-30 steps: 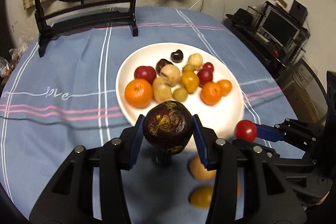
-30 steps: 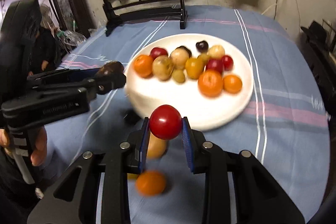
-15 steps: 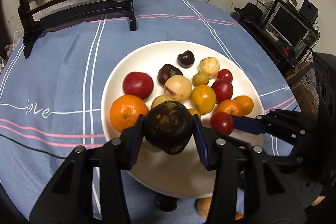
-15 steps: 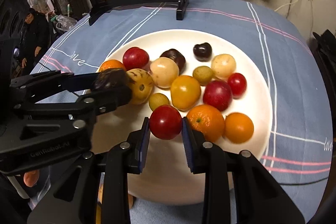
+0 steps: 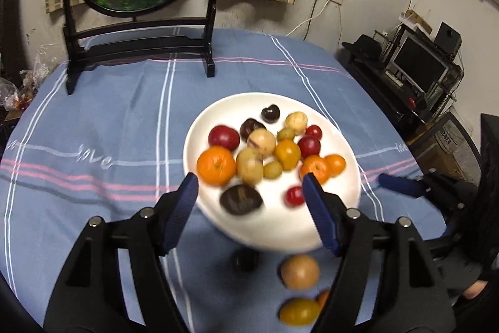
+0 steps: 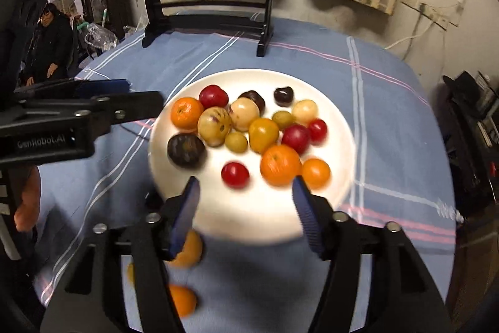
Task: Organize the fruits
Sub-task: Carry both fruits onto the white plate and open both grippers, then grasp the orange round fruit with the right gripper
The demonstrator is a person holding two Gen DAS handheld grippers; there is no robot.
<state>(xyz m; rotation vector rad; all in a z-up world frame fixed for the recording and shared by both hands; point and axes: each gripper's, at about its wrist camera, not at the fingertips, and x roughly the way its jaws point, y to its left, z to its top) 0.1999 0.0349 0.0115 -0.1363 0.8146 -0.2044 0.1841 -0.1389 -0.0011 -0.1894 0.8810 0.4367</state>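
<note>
Fruits are off both sets of fingers now: a second ago the left gripper (image 5: 251, 191) was clamped on the dark purple fruit (image 5: 240, 199) and the right gripper (image 6: 244, 192) on the small red fruit (image 6: 235, 174), and each has since been let go onto the white plate (image 5: 280, 234). Both pairs of jaws are opening and stand well apart with nothing pressed between the pads. Seen along the left fingers, the dark purple fruit lies on the plate just ahead of and between the tips, nearer the left one; seen along the right fingers, the small red fruit lies just beyond the gap, with bare plate around it. Both are blurred, so I cannot tell whether they have settled or are rolling. Farther out from the fingers sits the main cluster, oranges, yellow, pale and red fruits packed toward the far half of the plate. Nearer than the fingertips, under the left gripper, a tan fruit (image 5: 299, 272) and a yellow fruit (image 5: 298, 311) lie on the blue tablecloth (image 5: 124, 120), off the plate, with a small dark fruit (image 5: 245, 260) beside them. My reading is that this pair of placements is done and the cloth-side fruits are what remains to gather.
</note>
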